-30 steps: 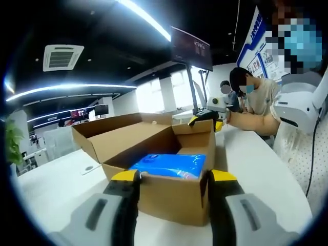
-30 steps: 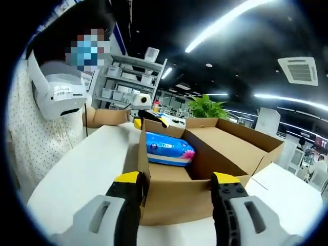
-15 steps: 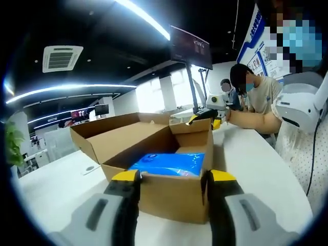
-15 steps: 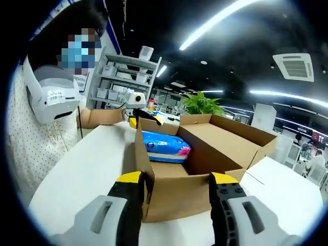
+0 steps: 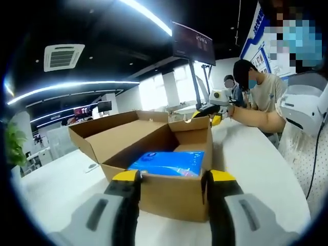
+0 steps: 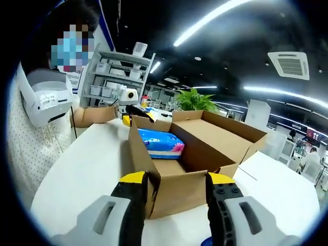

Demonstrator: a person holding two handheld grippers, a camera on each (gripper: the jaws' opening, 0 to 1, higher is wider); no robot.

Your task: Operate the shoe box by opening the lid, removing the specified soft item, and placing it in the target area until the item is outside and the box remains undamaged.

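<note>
An open brown shoe box rests on a white table, its lid folded back. A blue soft pack lies inside near one end. My left gripper is open, its yellow-tipped jaws straddling the box's near end wall. In the right gripper view the same box holds the blue pack toward its far end. My right gripper is open around the opposite end wall. Each gripper appears beyond the box's far end in the other's view: the right gripper, the left gripper.
A person in a dotted top stands close beside the table. Other people sit at the far end. A potted plant and shelves stand behind. A small blue object lies under my right gripper.
Both views have drifted a little with the hands. In the right gripper view the box's near corner flap now stands out more. The pack has not moved; both grippers stay open.
</note>
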